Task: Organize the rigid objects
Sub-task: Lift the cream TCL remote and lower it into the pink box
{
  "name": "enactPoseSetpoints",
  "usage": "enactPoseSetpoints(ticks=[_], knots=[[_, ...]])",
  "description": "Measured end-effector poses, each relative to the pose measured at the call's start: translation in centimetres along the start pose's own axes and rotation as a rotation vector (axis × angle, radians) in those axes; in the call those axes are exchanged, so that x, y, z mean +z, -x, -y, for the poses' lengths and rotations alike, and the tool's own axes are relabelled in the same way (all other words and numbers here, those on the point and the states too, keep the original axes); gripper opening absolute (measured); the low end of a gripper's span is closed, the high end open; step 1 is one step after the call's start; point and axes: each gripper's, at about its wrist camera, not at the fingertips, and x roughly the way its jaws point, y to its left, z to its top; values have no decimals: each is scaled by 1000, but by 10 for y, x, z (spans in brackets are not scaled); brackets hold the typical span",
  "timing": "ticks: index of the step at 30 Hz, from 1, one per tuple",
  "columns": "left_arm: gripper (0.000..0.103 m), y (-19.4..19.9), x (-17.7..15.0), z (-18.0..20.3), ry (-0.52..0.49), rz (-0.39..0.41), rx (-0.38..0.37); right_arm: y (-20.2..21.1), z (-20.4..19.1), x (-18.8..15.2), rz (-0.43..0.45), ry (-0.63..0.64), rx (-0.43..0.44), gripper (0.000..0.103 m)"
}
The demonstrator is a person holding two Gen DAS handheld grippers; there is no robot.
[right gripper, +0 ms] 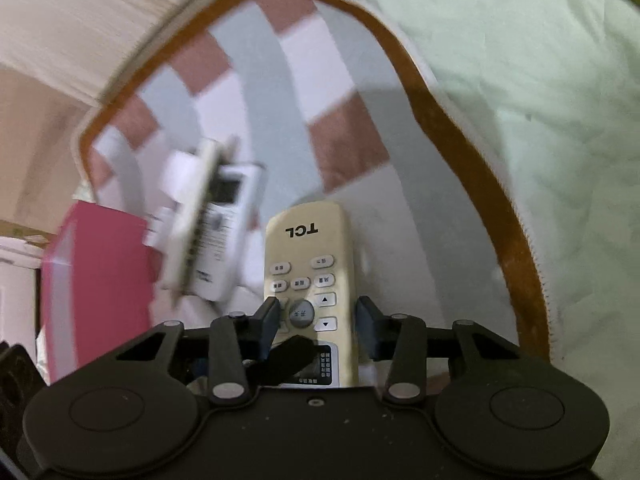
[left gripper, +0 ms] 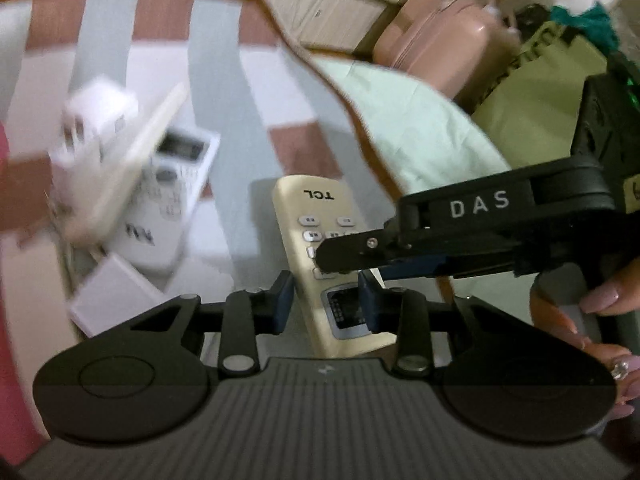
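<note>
A cream TCL remote (left gripper: 316, 236) lies on the checked blanket (left gripper: 256, 92). My left gripper (left gripper: 326, 300) is open, its blue-padded fingers on either side of the remote's lower end. My right gripper (right gripper: 316, 322) is open too, straddling the same remote (right gripper: 306, 252) near its round button; it also shows in the left wrist view (left gripper: 348, 254), reaching in from the right over the remote. A white remote (left gripper: 168, 192) lies to the left under a blurred cream remote (left gripper: 128, 168).
A white charger (left gripper: 96, 120) and a flat white box (left gripper: 108, 300) lie at the left. A pink box (right gripper: 100, 280) stands beside the white remote (right gripper: 224, 236). A pale green sheet (right gripper: 540, 120) lies right of the blanket's brown edge. A pink suitcase (left gripper: 444, 36) stands behind.
</note>
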Motion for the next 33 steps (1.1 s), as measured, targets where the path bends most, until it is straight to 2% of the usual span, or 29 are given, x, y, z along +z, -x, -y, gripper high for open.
enactPoseSetpoints(ticks=[3, 8, 15, 20, 25, 33], knots=[[34, 26, 8, 12, -35, 41, 27, 23, -15, -4, 45, 30, 24, 46], [34, 76, 16, 20, -69, 65, 55, 55, -46, -16, 92, 63, 70, 46], [34, 149, 20, 15, -69, 68, 105, 77, -95, -34, 78, 119, 156, 45], [34, 193, 9, 12, -85, 108, 194, 79, -130, -49, 76, 193, 215, 45], [35, 221, -2, -2, -52, 131, 257, 71, -168, -61, 55, 276, 235, 45], [35, 254, -14, -57, 40, 187, 307, 43, -236, -61, -39, 418, 228, 45]])
